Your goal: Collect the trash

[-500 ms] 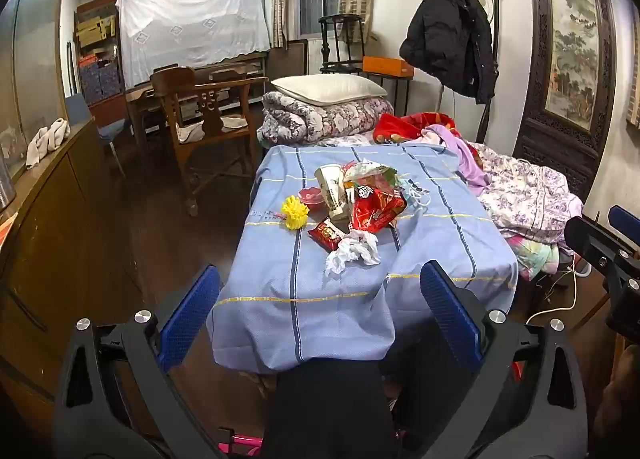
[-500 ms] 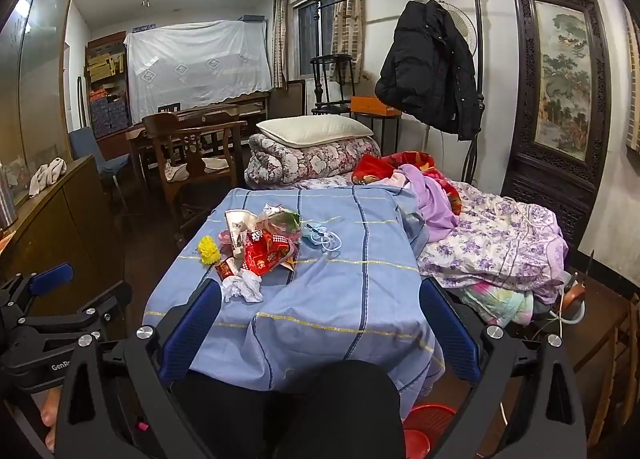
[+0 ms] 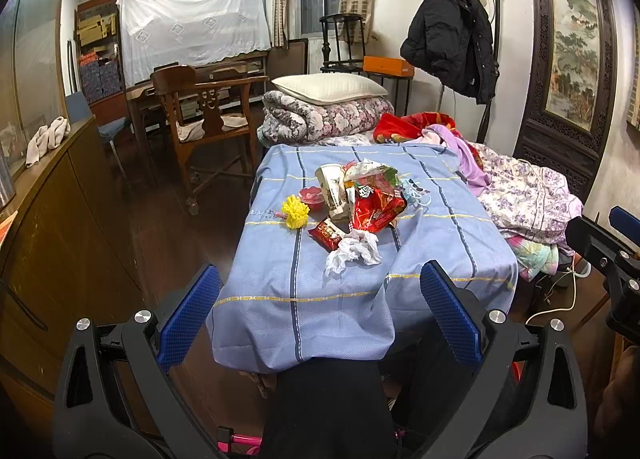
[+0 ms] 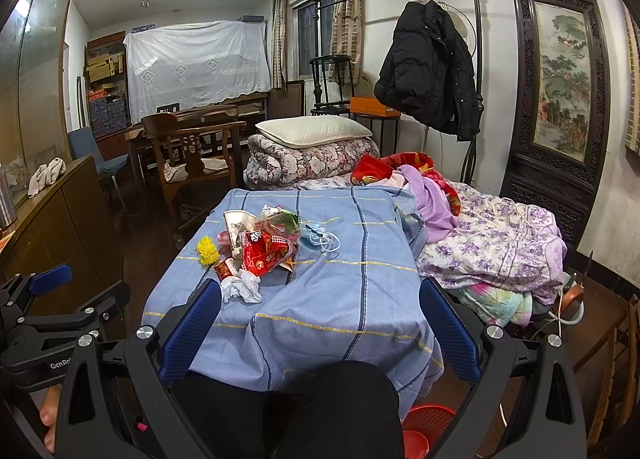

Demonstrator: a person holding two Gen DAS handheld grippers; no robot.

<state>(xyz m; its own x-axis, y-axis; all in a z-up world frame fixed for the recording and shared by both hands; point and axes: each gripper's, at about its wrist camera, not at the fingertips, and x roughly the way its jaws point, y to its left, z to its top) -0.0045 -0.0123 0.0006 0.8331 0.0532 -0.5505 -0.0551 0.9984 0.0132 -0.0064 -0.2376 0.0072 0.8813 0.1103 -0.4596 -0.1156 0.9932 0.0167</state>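
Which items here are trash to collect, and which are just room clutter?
Trash on the blue cloth: crumpled tissue, red snack bag, small red wrapper, paper cup, yellow flower, face mask. Red basket probably receives it.

Clutter: pillow, black jacket, wooden chair.

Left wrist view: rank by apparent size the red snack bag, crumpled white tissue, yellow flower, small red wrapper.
1. red snack bag, clearly largest.
2. crumpled white tissue.
3. yellow flower and small red wrapper: they look about alike, so no ranking between them.
The tissue lies nearest the camera, which may inflate it somewhat.
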